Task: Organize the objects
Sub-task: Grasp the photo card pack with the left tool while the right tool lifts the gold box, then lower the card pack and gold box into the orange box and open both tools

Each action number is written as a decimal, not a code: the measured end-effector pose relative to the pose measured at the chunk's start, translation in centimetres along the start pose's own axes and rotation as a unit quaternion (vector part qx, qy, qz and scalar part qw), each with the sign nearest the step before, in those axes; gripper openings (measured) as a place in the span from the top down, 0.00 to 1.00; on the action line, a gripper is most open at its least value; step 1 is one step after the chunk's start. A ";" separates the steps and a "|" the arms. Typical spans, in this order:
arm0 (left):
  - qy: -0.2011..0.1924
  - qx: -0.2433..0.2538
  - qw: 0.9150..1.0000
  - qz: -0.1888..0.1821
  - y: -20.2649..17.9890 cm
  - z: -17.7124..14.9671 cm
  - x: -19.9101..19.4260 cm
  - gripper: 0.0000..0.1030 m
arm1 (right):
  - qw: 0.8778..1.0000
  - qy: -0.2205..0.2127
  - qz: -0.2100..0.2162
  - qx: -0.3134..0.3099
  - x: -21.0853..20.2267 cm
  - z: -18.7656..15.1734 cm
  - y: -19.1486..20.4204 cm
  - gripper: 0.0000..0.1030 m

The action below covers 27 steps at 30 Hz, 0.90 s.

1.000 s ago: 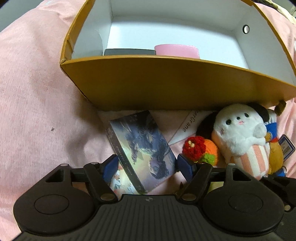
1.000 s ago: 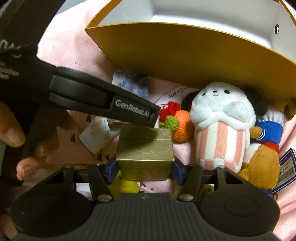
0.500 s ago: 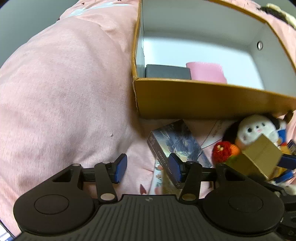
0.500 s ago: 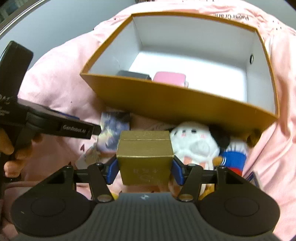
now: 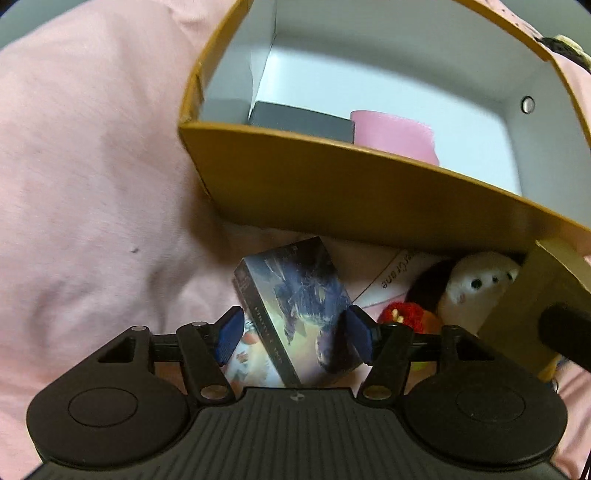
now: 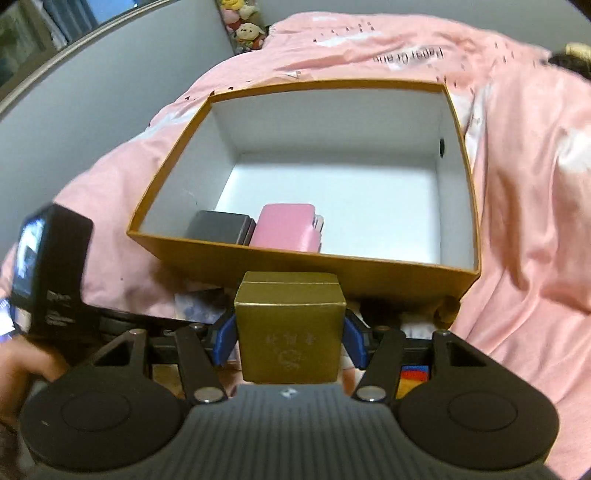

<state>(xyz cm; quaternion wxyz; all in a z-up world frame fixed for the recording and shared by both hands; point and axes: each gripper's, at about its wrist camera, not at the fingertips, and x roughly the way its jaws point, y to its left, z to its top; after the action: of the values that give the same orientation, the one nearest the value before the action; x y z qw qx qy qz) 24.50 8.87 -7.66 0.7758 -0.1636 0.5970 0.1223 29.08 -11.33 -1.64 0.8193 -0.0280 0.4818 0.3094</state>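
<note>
Pointing steeply down, left gripper (image 5: 293, 334) opens astride the card box (image 5: 295, 314).

One orange cardboard box (image 6: 303, 266), open top. Inside, at its 7 o'clock corner: one dark grey box (image 6: 218, 227), one pink case (image 6: 286, 227). Outside: one gold box (image 6: 290, 332), one illustrated card box (image 5: 299, 306), one white plush (image 5: 476, 284), one red-orange crochet toy (image 5: 404, 314). Far plush toys at 11 o'clock (image 6: 243, 26), too small to count. Two grippers: left gripper (image 5: 293, 334), right gripper (image 6: 290, 338).

Dim, warm indoor light, soft motion blur, strong fisheye bending at the edges.
</note>
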 end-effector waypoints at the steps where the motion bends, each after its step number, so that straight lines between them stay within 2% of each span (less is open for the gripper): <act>1: 0.003 -0.007 1.000 -0.005 0.0 0.2 0.4 0.28 | 1.000 0.000 0.002 0.001 0.1 0.0 -0.1 0.41; 3: 0.001 -0.014 1.000 -0.004 0.1 0.4 0.8 0.23 | 1.000 -0.001 0.002 -0.007 0.5 -0.1 0.3 0.41; 6: 0.002 -0.021 1.000 -0.012 0.2 0.5 1.4 0.23 | 1.000 -0.004 0.003 -0.016 0.5 -0.2 0.4 0.41; 7: 0.000 -0.022 1.000 -0.014 0.3 0.4 1.2 0.26 | 1.000 -0.004 0.004 -0.016 0.6 -0.2 0.3 0.41; 9: -0.012 -0.022 1.000 -0.018 0.4 0.3 0.6 0.45 | 1.000 -0.004 0.007 -0.012 0.7 -0.1 0.2 0.41; 12: -0.030 -0.029 0.998 -0.037 0.9 0.2 -0.7 0.60 | 1.000 -0.005 0.006 -0.012 0.4 -0.2 0.1 0.41; 20: -0.065 -0.014 0.992 -0.104 1.4 -1.1 -3.9 0.75 | 1.000 -0.008 0.001 -0.006 -0.3 -0.4 0.3 0.41; 24: -0.085 0.007 0.989 -0.121 1.5 -1.8 -6.1 0.75 | 1.000 -0.019 0.010 -0.010 -1.7 -0.3 0.4 0.41; 27: -0.094 0.016 0.983 -0.155 2.3 -1.2 -8.5 0.75 | 0.999 -0.029 0.026 -0.016 -3.1 0.1 0.6 0.41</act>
<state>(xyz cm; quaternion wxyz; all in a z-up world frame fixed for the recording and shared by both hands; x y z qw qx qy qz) 20.42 10.52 0.03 0.8405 -0.2292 0.4909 0.0059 27.78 -12.24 1.07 0.8243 -0.0196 0.4533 0.3387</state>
